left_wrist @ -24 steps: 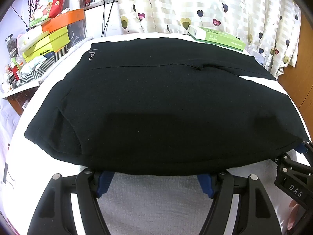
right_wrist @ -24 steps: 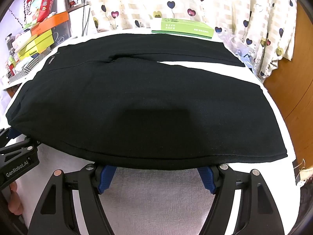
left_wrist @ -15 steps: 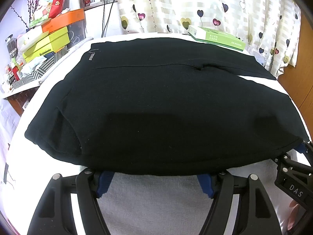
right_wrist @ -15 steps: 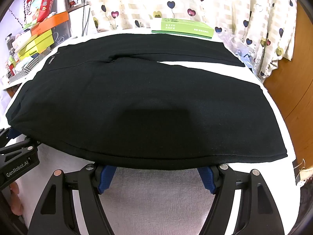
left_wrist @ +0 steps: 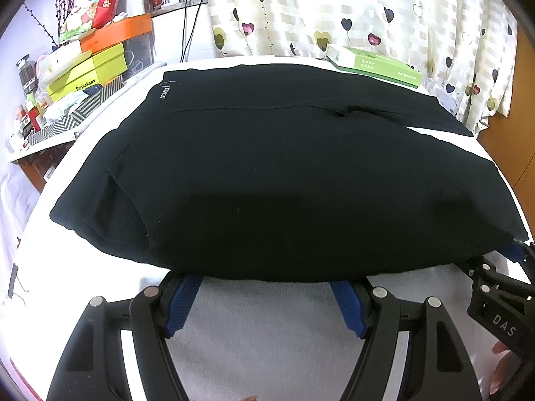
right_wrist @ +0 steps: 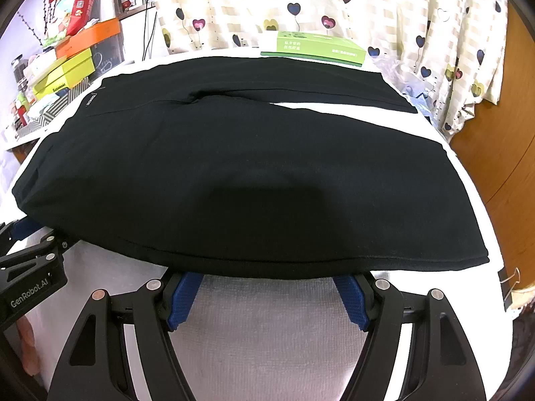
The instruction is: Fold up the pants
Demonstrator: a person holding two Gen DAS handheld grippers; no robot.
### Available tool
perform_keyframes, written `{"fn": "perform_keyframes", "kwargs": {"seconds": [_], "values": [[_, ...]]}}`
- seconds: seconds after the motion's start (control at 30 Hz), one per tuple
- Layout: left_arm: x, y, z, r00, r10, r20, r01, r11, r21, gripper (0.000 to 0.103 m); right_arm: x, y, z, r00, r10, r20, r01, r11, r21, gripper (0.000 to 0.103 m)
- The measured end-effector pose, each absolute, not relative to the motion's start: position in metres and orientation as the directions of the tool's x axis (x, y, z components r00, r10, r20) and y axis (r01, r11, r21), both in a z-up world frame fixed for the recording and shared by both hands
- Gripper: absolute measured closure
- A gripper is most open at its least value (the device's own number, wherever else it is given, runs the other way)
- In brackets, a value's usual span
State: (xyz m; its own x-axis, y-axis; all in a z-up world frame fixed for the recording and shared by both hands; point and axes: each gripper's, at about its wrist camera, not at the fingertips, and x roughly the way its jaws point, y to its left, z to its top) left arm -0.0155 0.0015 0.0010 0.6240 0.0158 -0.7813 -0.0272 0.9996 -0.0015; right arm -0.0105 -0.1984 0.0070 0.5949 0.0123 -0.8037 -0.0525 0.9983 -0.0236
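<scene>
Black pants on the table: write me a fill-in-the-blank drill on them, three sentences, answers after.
1. The pants lying on the white table are ____ in colour.
2. The box at the table's far edge, by the curtain, is ____.
3. The pads of the left gripper, its jaws spread wide at the pants' near edge, are ____.

Answers: black; green; blue
</scene>
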Motion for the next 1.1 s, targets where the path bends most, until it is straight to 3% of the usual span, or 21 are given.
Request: {"fn": "perform_keyframes", "kwargs": {"seconds": [1.1], "values": [[-0.0121,0.0,-0.0001,0.624,0.018,-0.782,-0.029,1.0,0.0,0.027,-0.0102,-0.1995,0.0071,0.596,0.015,-0.803,-0.052,0.998,-0.021,0.03]]}}
